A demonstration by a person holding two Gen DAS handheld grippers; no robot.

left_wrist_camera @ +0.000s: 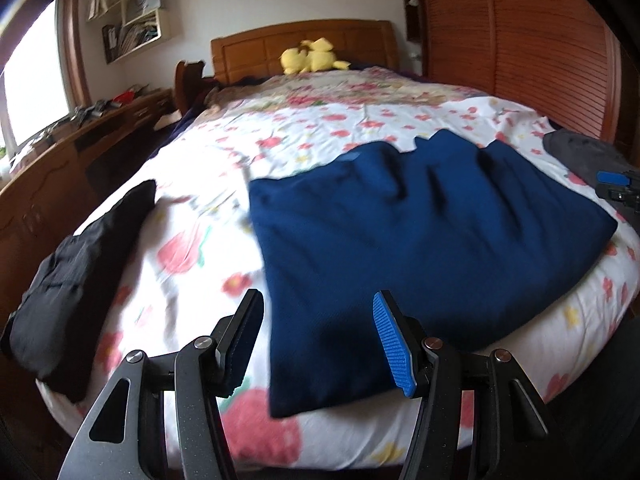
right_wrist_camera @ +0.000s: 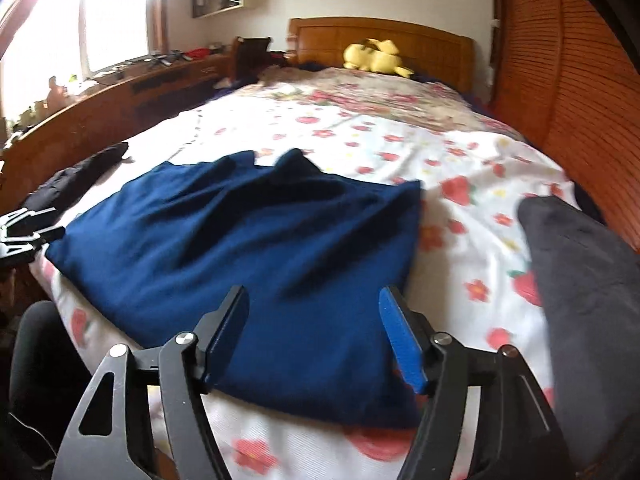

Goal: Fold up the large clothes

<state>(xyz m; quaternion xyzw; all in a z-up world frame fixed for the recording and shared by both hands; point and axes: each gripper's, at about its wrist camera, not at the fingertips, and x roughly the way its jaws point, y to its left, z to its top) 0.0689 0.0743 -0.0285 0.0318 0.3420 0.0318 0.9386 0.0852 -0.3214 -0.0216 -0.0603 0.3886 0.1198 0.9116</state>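
Navy-blue knitted garment (left_wrist_camera: 420,240), partly folded into a rough rectangle, is our landmark; it lies flat on the white bedsheet printed with red and pink flowers (left_wrist_camera: 224,160), close to the near edge of the bed. We go from left to right around it. Well to its left, a black folded cloth (left_wrist_camera: 76,264) lies along the left edge of the mattress, and beyond that runs a long wooden sideboard (left_wrist_camera: 100,132) under the bright window. Our left gripper (left_wrist_camera: 316,344) hovers over the garment's near left corner; its jaws stand apart, one black pad and one ribbed blue pad, with nothing pressed between them. Far beyond the garment, at the wooden headboard (left_wrist_camera: 304,40), sits a yellow plush toy (left_wrist_camera: 308,58). Our right gripper (right_wrist_camera: 314,336) is above the garment's near right part, jaws likewise apart and not clamped on the cloth; whether the fingertips brush the fabric we cannot tell, as both views are blurred. To the garment's right, apart from it, a dark grey cloth (right_wrist_camera: 592,280) lies at the right edge of the bed. Behind that stands a brown slatted wooden wardrobe door (right_wrist_camera: 568,80). In the left wrist view the right gripper's blue pad shows just past the garment's right corner.
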